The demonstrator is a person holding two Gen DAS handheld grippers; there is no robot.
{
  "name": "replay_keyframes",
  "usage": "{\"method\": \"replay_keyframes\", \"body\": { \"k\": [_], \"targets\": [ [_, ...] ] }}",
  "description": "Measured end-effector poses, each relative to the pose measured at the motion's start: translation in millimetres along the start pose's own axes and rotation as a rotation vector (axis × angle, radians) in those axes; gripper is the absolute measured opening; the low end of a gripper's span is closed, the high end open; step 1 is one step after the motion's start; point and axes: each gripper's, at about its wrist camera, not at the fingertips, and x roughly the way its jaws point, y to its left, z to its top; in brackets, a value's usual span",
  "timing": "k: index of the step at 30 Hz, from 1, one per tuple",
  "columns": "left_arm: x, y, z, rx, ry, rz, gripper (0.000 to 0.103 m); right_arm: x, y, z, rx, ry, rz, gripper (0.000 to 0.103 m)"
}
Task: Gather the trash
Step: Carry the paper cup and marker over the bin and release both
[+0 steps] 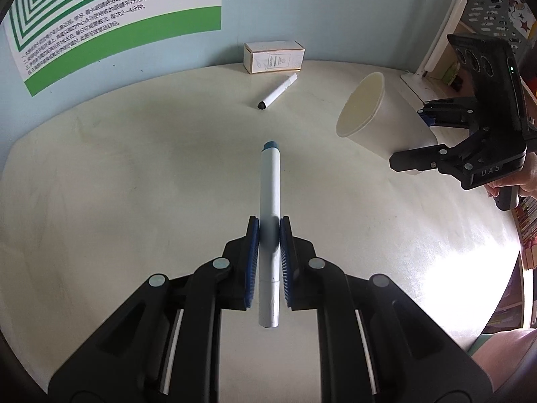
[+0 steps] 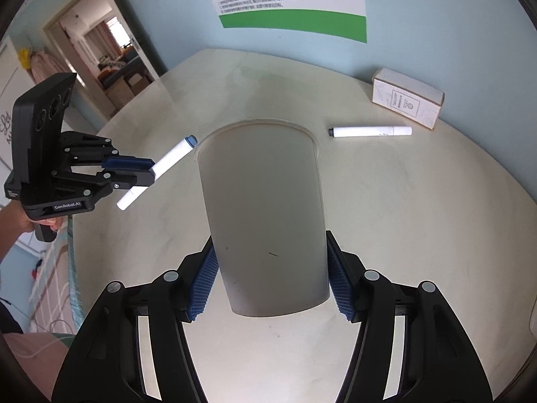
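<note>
We have the left gripper [image 1: 269, 235] clamped on a blue-capped marker [image 1: 269, 215], its ribbed blue pads [image 1: 253, 255] pressing both sides of the barrel near the middle. The marker is a slim white cylinder, smooth and matte, with a dull blue cap pointing to 12 o'clock in the left wrist view and a blunt flat end toward us. It rides above the tabletop [image 1: 134, 184], clear of the surface.

Over in the right wrist view, the right gripper [image 2: 272, 268] is closed on a paper cup [image 2: 265, 208], one waffle-textured blue pad [image 2: 203, 285] on each flank near the base. The cup is a plain off-white tapered cone with a rolled rim, tipped so its mouth faces away toward 12 o'clock. A faint dark scuff marks its wall. The marker's blue cap sits just beside the cup's rim at 10 o'clock.

At 1 o'clock from the cup, a second marker [image 2: 371, 131], white with a black tip, lies flat on the tabletop. Just behind it stands a small cardboard box [image 2: 406, 99], cream with printed leaf lines, against the pale blue wall [image 2: 436, 33]. The tabletop is round-edged, cream, lightly smudged, glossy where the light hits.
</note>
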Motion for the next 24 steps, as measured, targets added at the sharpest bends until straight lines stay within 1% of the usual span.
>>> {"method": "replay_keyframes", "body": {
  "k": [3, 6, 10, 12, 16, 19, 20, 21, 24],
  "targets": [
    [-19.6, 4.3, -13.0, -0.037, -0.019, 0.042, 0.011, 0.2, 20.7, 8.9, -0.056, -0.007, 0.033, 0.06],
    [-40.0, 10.3, -34.2, -0.084, -0.028, 0.1, 0.011, 6.5, 46.3, 17.7, -0.129, -0.013, 0.06, 0.06],
    [-73.1, 23.3, -82.2, -0.203, -0.039, 0.176, 0.011, 27.7, 87.6, 29.9, -0.228, 0.02, 0.142, 0.061],
    [-88.0, 30.0, -108.8, -0.261, -0.042, 0.217, 0.011, 40.9, 119.1, 33.7, -0.294, 0.044, 0.186, 0.061],
    [-119.9, 46.0, -171.4, -0.397, -0.043, 0.284, 0.011, 64.4, 192.2, 37.0, -0.425, 0.091, 0.277, 0.06],
    [-146.9, 59.9, -228.9, -0.505, -0.044, 0.333, 0.011, 78.4, 245.9, 35.2, -0.51, 0.119, 0.338, 0.061],
    [-152.9, 63.2, -242.9, -0.529, -0.043, 0.346, 0.011, 84.6, 267.9, 33.2, -0.539, 0.134, 0.363, 0.061],
    [-162.7, 68.9, -267.3, -0.572, -0.041, 0.36, 0.011, 91.7, 287.6, 32.0, -0.565, 0.146, 0.385, 0.061],
    [-181.1, 79.7, -323.4, -0.662, -0.03, 0.385, 0.011, 109.9, 349.6, 19.1, -0.627, 0.183, 0.45, 0.061]
  ]
}}
